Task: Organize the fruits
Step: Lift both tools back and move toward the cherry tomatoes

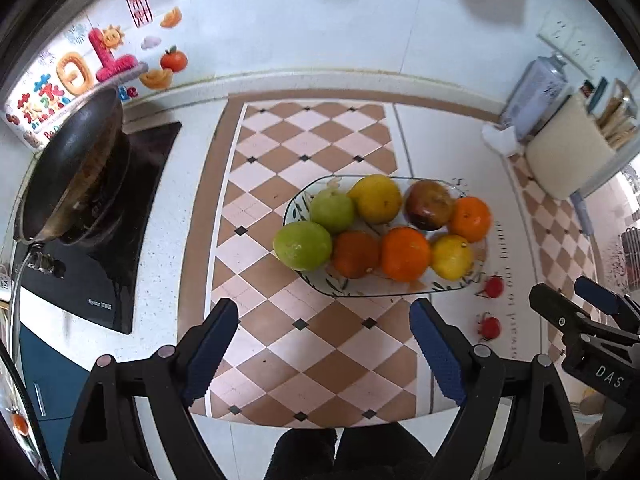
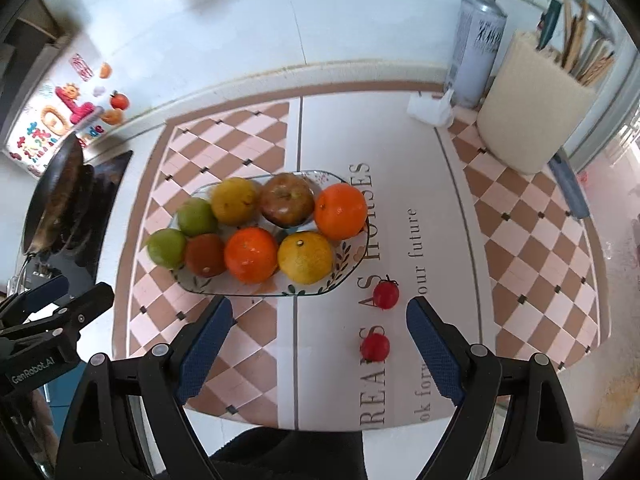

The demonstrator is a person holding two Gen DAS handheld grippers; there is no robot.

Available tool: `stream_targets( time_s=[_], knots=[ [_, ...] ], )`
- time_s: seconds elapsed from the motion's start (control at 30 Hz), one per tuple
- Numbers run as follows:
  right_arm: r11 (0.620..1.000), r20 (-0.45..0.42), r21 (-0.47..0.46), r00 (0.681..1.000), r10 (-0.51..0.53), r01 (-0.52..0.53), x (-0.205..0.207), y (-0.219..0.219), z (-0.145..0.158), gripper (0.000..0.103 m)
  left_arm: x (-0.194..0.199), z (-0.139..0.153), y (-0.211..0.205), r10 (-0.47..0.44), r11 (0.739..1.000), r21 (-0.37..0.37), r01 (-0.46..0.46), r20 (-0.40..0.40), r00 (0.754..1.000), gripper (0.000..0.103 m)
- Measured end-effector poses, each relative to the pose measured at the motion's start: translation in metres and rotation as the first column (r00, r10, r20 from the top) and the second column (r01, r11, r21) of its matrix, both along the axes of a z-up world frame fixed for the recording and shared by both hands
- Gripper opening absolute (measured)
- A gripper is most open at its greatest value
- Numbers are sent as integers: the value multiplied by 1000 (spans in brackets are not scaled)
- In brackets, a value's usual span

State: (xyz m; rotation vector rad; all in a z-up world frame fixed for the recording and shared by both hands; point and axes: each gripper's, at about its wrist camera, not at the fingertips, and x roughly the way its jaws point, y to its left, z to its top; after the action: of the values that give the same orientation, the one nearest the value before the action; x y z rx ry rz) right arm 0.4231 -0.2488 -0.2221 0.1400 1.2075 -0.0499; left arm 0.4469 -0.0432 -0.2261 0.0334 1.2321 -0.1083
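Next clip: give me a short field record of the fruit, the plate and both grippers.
plate: glass, on patterned mat
fruit on plate: eight, in two rows
loose fruit: two small red ones on mat, right of plate
left gripper: open, empty
right gripper: open, empty
pan: on stove, left of mat

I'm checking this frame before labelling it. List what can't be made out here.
- Pan contents: left wrist view, blurred; the pan is small and dark in the right wrist view.
- Mat lettering: right wrist view, partly covered by two small red fruits and the plate.
- Canister label: both views, too small to read.
- Fruit undersides on the plate: both views, hidden by the fruits themselves.
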Motion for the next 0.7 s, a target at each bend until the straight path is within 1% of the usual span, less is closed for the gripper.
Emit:
stream_targets(
  time_s=[0.2, 0.3, 0.47, 0.7],
  knots=[
    [1000, 74, -15, 997, 1, 0, -32, 13, 38, 91, -29, 30, 1, -25, 1000, -13, 25, 64, 998, 88],
    [1000, 112, -21, 994, 4, -1, -50, 21, 56, 91, -43, 43, 2, -37, 999, -7, 37, 95, 995, 88],
    [1000, 143, -25, 990, 3, 1, -76, 31, 72, 91, -62, 56, 7, -46, 999, -9, 47, 131, 990, 88],
    [1000, 161, -14, 987, -19, 22, -97, 38, 81, 91, -78, 65, 12, -57, 998, -24, 61, 155, 986, 88]
  ],
)
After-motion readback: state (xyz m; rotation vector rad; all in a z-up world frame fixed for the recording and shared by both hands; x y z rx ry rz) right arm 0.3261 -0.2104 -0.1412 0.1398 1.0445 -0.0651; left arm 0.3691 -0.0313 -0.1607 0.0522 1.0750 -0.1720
